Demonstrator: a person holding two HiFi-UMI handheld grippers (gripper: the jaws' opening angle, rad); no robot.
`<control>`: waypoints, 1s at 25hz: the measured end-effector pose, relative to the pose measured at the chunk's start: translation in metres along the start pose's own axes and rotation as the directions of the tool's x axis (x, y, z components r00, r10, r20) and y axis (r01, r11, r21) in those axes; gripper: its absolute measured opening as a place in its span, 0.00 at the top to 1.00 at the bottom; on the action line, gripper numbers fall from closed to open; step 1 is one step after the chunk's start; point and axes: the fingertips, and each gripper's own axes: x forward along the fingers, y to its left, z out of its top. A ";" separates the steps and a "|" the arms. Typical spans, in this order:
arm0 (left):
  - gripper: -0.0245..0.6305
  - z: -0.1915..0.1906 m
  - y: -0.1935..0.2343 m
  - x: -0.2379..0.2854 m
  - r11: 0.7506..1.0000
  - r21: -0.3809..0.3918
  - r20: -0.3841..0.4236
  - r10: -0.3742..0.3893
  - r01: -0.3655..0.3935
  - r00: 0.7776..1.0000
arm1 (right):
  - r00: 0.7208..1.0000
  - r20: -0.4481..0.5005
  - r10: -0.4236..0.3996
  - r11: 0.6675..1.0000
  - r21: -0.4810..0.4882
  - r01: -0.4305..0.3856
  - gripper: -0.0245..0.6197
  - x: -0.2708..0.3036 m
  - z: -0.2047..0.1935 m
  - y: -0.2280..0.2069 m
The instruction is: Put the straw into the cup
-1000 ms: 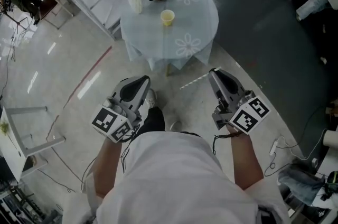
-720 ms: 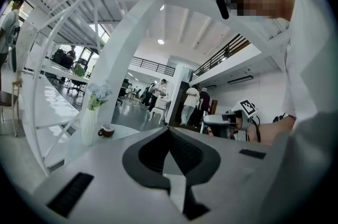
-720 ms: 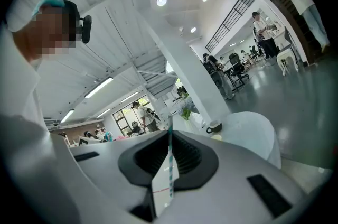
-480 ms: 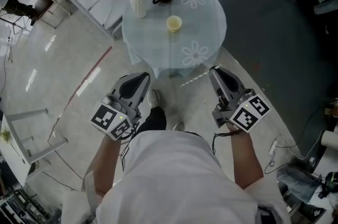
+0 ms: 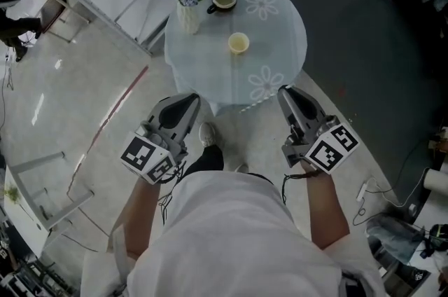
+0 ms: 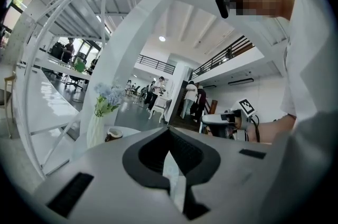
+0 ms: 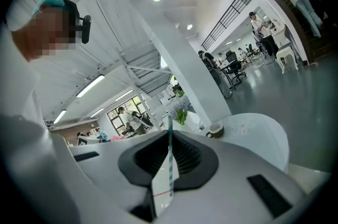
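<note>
Straw (image 7: pixel 169 157), teal-striped, is standing pinched in the clenched right gripper (image 5: pixel 287 94), right of centre in the head view. The left gripper (image 5: pixel 189 103) is riding closed, apparently on nothing. The yellow cup (image 5: pixel 239 43) is sitting open-mouthed on the round table (image 5: pixel 283 43) at upper centre, well apart from both tools. Reaching the table first, then tipping the straw's free end steeply over the rim, looks the soundest approach.

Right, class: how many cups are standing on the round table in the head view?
2. A dark mug sits near the far edge of the table, beside the flower vase; a yellow cup stands nearer the middle. Nothing seems hidden.
</note>
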 end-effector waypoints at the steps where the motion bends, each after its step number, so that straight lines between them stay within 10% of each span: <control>1: 0.93 0.004 0.002 0.000 1.000 0.001 0.000 -0.005 0.005 1.000 | 1.000 0.002 -0.003 1.000 -0.001 0.003 0.90 0.003 0.003 0.002; 25: 0.93 0.034 0.084 0.014 0.998 -0.002 -0.004 -0.069 0.069 0.998 | 0.998 0.005 -0.060 0.998 -0.018 0.060 0.90 0.087 0.023 0.004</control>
